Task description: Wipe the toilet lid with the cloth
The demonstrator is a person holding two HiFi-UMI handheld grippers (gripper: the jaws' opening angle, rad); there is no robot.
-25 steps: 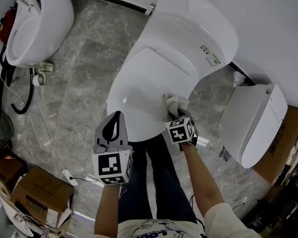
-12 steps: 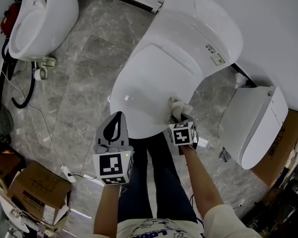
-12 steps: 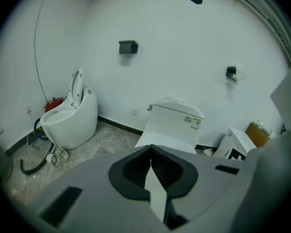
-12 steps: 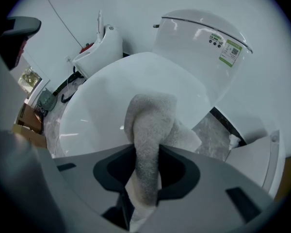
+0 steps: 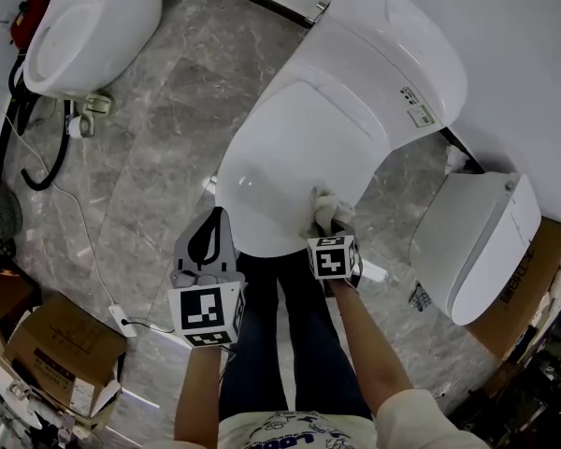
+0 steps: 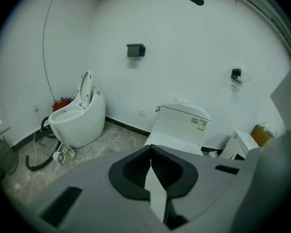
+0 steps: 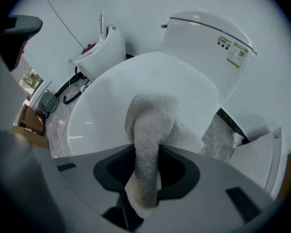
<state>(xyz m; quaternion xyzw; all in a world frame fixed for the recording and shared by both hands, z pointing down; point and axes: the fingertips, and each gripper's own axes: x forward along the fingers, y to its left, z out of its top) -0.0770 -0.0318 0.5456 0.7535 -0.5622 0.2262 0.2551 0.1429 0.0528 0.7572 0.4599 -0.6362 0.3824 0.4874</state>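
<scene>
Cloth (image 7: 150, 130) for the wiping looks soft, light and floppy. It should flatten under pressure and drag across a surface rather than skate. The sensible place to hold it is across its bunched middle, leaving a loose end ahead of the jaws to meet the surface. It is a pale, fluffy towelling rag, gathered into a thick roll.

Furthest left, well away from the left hand-held gripper (image 5: 220, 221), a second white toilet (image 5: 93, 26) stands on the grey marbled floor (image 5: 159, 138). The left hand-held gripper hangs above that floor. Its jaws are pressed together and nothing sits between them.

Just to its right, and ahead of it, is the toilet lid (image 5: 290, 157). The lid is lowered, glossy white and oval. It appears hard and smooth, so probably slick under a dry cloth. The cistern (image 5: 393, 54) rises beyond it.

The right hand-held gripper (image 5: 329, 230) sits at the lid's near right edge, with its jaws clamped on the cloth. The roll passes between them, and its free end bulges out just ahead of the tips. That end appears to rest on the lid.

Further right of this hand-held gripper, a separate white fixture (image 5: 477, 241) stands on the floor, apart from the toilet being wiped.
</scene>
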